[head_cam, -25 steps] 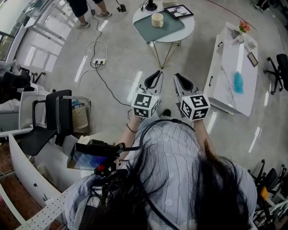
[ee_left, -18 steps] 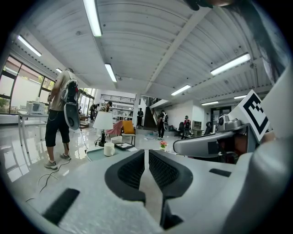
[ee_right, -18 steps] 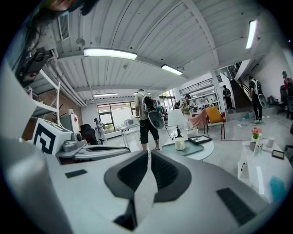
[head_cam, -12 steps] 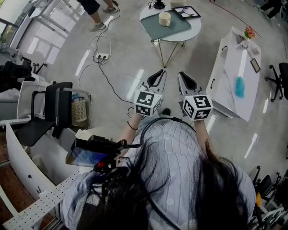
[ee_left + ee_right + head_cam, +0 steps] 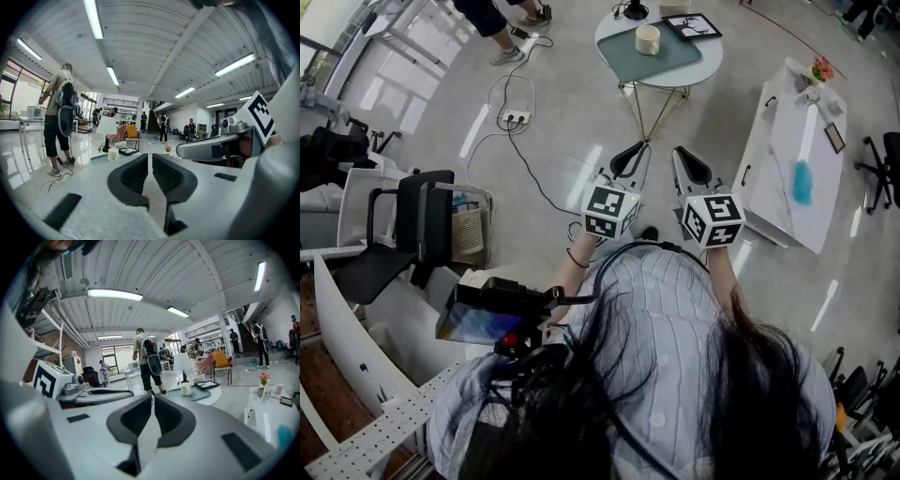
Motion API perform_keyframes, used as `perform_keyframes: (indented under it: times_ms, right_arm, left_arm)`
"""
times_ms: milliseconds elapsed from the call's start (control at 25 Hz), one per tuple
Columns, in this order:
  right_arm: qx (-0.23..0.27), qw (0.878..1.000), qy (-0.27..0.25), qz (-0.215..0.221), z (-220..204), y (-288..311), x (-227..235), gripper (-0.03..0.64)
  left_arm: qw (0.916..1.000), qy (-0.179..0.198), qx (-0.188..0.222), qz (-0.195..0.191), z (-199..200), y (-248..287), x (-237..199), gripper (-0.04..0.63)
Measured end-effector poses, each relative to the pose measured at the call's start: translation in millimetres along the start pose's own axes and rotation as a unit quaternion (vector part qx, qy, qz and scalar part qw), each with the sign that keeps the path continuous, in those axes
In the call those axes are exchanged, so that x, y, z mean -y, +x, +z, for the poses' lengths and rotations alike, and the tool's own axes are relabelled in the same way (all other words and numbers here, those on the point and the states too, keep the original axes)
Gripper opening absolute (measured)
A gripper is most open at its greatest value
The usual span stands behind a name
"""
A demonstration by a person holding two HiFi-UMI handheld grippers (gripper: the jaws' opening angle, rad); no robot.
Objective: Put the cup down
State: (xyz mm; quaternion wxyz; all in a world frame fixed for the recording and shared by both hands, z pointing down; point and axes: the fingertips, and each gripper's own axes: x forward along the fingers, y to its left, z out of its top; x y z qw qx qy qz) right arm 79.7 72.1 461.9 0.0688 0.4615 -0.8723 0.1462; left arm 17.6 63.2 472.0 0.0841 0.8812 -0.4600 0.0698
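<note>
Jaws closed, cup [image 5: 648,38] upright on table [image 5: 709,60]

No words, numbers or brand names are legible anywhere; the left gripper [image 5: 632,155] and right gripper [image 5: 684,159] carry only black-and-white square markers on their cubes [image 5: 609,212].
</note>
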Motion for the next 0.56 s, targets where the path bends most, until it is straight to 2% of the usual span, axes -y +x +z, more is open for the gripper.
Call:
perform_keyframes:
  times_ms: [560]
  right_arm:
    - [0.005,1.000,0.002,-0.016,1.7,-1.6,4.6,0.043]
  left_arm:
    - [0.9999,0.004,-0.001,-0.014,-2.6,3.5,2.8,0.031]
